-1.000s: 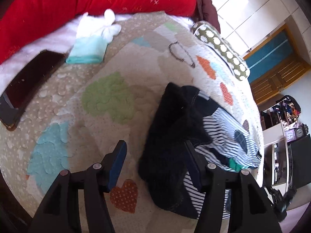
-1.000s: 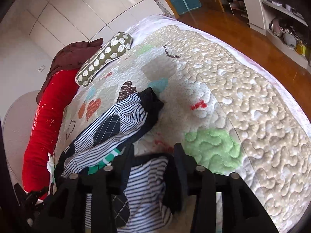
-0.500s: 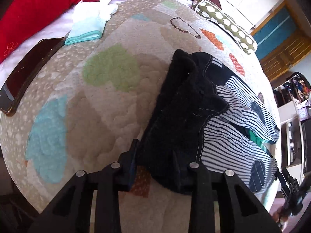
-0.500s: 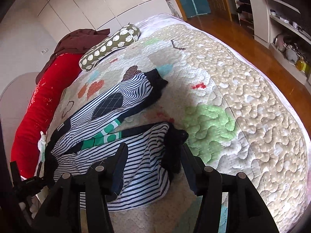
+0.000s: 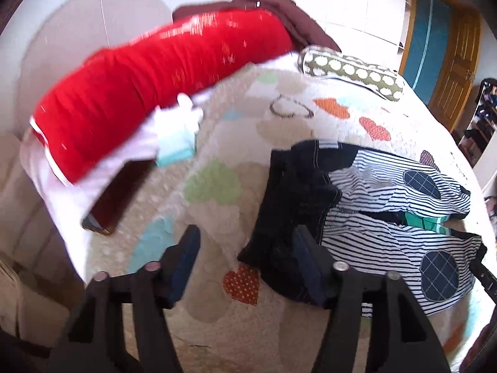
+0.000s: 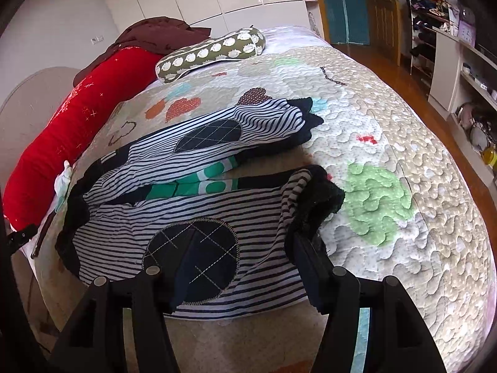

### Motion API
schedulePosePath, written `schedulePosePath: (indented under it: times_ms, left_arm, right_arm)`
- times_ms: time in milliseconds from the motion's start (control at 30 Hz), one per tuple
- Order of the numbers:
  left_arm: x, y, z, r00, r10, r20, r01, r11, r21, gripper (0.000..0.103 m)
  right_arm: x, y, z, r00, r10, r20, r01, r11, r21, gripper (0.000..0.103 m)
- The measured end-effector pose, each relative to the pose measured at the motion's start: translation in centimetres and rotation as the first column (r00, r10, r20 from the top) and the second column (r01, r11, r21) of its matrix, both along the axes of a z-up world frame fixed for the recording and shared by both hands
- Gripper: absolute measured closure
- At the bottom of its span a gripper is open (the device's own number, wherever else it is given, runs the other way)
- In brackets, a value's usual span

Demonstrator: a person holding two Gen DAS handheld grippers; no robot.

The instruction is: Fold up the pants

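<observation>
striped pants (image 6: 198,205) lie limp on bed quilt (image 6: 403,143), soft & light; both tongs, left (image 5: 245,267) & right (image 6: 242,273), released; best grip looks like dark waistband (image 5: 298,192) at 12 o'clock.

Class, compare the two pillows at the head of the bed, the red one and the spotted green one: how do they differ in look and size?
The red bolster is plain red with faint sparkly marks; the green pillow carries white spots. The red bolster is much longer and thicker than the green pillow. Dark brown cloth lies on the red bolster's end; nothing covers the green pillow. Both are elongated.
</observation>
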State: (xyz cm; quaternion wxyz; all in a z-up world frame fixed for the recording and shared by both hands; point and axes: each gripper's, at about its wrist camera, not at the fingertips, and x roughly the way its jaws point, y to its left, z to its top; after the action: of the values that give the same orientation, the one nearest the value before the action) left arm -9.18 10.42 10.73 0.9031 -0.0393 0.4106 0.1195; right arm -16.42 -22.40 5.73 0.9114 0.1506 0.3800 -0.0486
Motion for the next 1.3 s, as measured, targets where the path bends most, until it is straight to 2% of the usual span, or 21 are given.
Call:
schedulePosePath:
  times_ms: [100, 333, 533, 733, 867, 967, 1033, 1100, 1300]
  left_arm:
    - [-0.8, -0.7, 1.0, 0.999, -0.008, 0.033, 0.006, 0.998, 0.059, 0.039]
    - [-1.2, -1.2, 1.8, 0.999, -0.025, 0.048, 0.021, 0.996, 0.091, 0.039]
    - [-0.7, -0.9, 1.2, 0.999, -0.029, 0.027, 0.026, 0.996, 0.079, 0.038]
    - [2.3, -0.5, 1.1, 0.993, -0.12, -0.008, 0.12, 0.993, -0.008, 0.037]
    - [7.3, -1.4, 1.2, 0.966, -0.255, -0.038, 0.252, 0.966, -0.057, 0.032]
    - [12.3, -2.8, 0.3, 0.936, -0.343, -0.072, 0.34, 0.939, -0.054, 0.032]
    - [15.0, -3.7, -0.7, 0.913, -0.394, -0.105, 0.391, 0.919, -0.048, 0.032]
    - [18.4, -4.7, -2.1, 0.878, -0.454, -0.152, 0.449, 0.891, -0.068, 0.032]
    - [24.0, -5.8, -5.8, 0.83, -0.502, -0.241, 0.498, 0.863, -0.084, 0.032]
  right_arm:
    - [-0.3, 0.4, -0.2, 1.0, 0.009, -0.003, -0.009, 1.0, -0.005, 0.036]
    - [-0.3, 1.1, 0.1, 1.0, 0.03, -0.007, -0.03, 0.999, -0.026, 0.036]
    - [0.7, 2.0, 0.8, 0.997, 0.074, -0.016, -0.075, 0.995, -0.059, 0.036]
    - [4.2, 2.1, 3.6, 0.984, 0.173, -0.031, -0.175, 0.978, -0.112, 0.033]
    - [8.9, 1.7, 5.9, 0.969, 0.244, -0.042, -0.248, 0.952, -0.179, 0.03]
    - [13.8, 1.6, 6.1, 0.947, 0.305, -0.102, -0.32, 0.926, -0.201, 0.03]
    - [17.3, 1.7, 5.3, 0.924, 0.347, -0.158, -0.373, 0.909, -0.186, 0.03]
    - [20.3, 1.9, 4.1, 0.906, 0.371, -0.205, -0.411, 0.888, -0.208, 0.03]
    - [26.2, 3.0, 0.6, 0.848, 0.423, -0.32, -0.515, 0.8, -0.307, 0.03]
